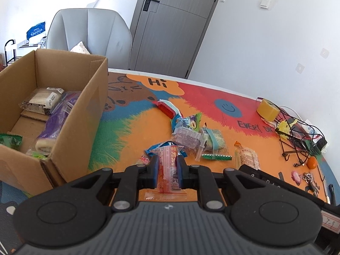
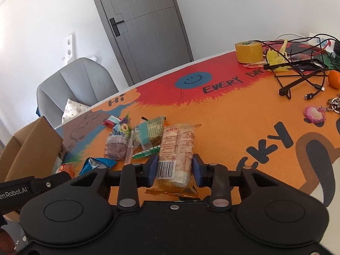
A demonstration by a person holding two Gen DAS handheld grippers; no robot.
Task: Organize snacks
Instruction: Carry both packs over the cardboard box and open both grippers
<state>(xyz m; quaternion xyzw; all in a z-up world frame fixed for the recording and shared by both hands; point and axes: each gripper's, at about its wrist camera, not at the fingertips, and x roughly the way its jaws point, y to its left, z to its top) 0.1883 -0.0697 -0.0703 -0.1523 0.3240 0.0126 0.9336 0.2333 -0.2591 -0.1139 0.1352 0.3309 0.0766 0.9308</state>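
My left gripper is shut on a red and clear snack packet, held above the table just right of the cardboard box. The box holds several snacks, among them a purple pack and a white wrapped cake. My right gripper is shut on an orange wrapped cake packet with a barcode. Loose snacks lie in a pile on the colourful mat; the pile also shows in the right wrist view.
A yellow tape roll, black cables and a wire stand, an orange fruit and keychains sit at the table's right. A grey chair and a door stand behind the table.
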